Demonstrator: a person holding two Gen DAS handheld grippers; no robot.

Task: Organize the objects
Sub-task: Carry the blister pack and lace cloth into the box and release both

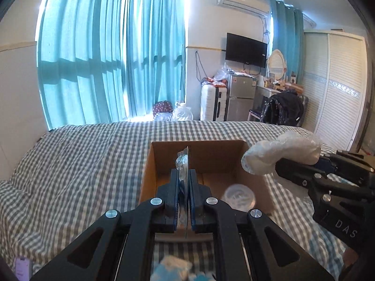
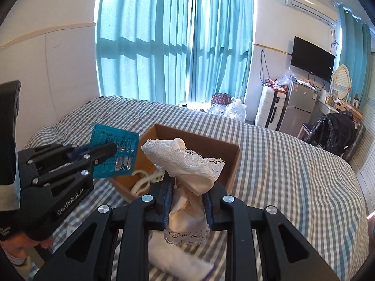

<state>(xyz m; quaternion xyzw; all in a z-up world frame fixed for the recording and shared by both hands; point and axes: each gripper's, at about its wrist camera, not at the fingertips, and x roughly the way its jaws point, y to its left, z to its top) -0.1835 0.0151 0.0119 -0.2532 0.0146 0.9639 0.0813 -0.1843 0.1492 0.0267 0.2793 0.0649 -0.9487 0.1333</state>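
Observation:
An open cardboard box (image 1: 150, 164) (image 2: 232, 166) sits on the checked bed. My left gripper (image 1: 184, 175) (image 2: 110, 151) is shut on a teal blister pack (image 1: 182, 164) (image 2: 112, 152), held edge-on over the box's near left part. My right gripper (image 2: 187, 187) (image 1: 279, 166) is shut on a cream lace-trimmed cloth (image 2: 187, 164) (image 1: 279, 149), held above the box's near right corner. Inside the box lie a clear round lid (image 1: 239, 196) and a white cord (image 2: 145, 182).
The grey-white checked bedspread (image 1: 82, 168) (image 2: 293, 175) spreads all around the box. A folded white cloth (image 2: 178, 260) lies under my right gripper. A blue-white item (image 1: 173, 269) lies under my left gripper. Curtains, fridge and wardrobe stand beyond the bed.

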